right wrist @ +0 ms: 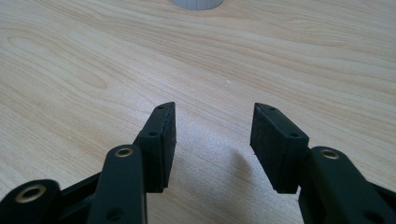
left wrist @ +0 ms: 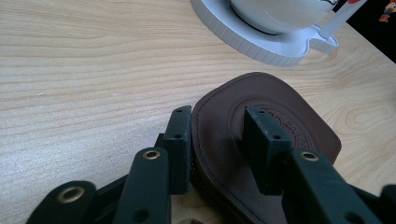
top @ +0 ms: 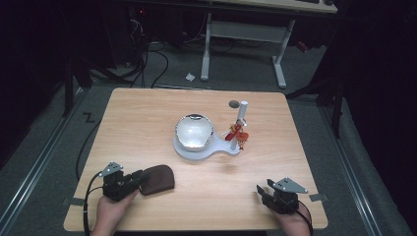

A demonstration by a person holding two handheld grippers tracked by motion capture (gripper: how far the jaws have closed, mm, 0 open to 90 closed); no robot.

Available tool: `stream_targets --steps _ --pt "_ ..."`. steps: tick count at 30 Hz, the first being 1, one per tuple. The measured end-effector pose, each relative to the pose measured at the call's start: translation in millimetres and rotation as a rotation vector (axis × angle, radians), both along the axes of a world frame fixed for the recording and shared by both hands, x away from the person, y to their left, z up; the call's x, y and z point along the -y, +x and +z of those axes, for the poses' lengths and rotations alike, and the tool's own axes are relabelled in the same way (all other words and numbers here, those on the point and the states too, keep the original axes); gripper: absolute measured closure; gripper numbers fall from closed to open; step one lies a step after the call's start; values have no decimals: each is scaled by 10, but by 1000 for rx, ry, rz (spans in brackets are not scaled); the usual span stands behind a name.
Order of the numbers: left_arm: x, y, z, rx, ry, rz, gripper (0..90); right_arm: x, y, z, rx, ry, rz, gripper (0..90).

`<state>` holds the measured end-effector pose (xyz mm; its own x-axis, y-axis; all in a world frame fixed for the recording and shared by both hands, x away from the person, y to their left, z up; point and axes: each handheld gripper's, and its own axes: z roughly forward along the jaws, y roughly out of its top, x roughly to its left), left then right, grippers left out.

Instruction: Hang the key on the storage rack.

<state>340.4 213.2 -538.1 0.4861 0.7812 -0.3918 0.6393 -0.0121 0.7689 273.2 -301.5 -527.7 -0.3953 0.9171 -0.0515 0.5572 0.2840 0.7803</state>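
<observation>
— What's your left gripper [left wrist: 219, 135] doing?
— Its jaws straddle the near edge of the flat brown leather pad [left wrist: 266, 135], one outside the rim, one on top; whether they pinch it, you can't tell.
— And your right gripper [right wrist: 212, 140]?
— Spread wide over bare light wooden table [top: 147, 118], at the near right corner.
— Where's the pad?
— Near left, just before the white stand holding a shiny silver bowl [top: 194, 132].

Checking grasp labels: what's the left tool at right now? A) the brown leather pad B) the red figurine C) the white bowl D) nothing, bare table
A: in the left gripper view the left tool straddles the near edge of the brown leather pad, one jaw beside its rim and one over its top.
</observation>
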Motion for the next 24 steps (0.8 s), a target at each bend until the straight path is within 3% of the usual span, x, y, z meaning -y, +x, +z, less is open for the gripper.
stream_targets --steps 2,4,9,11,24 --pt "3 -7 0 9 6 5 647 4 0 0 1 1 -1 510" --pt "-3 -17 5 16 12 23 729 8 -2 1 -1 5 -4 511" --pt "12 -28 9 29 26 26 736 16 3 1 0 6 -4 512" --pt "4 -34 14 37 36 40 807 13 0 3 0 8 -4 512" --pt "2 -33 25 44 38 39 834 13 22 -17 -6 3 1 514"
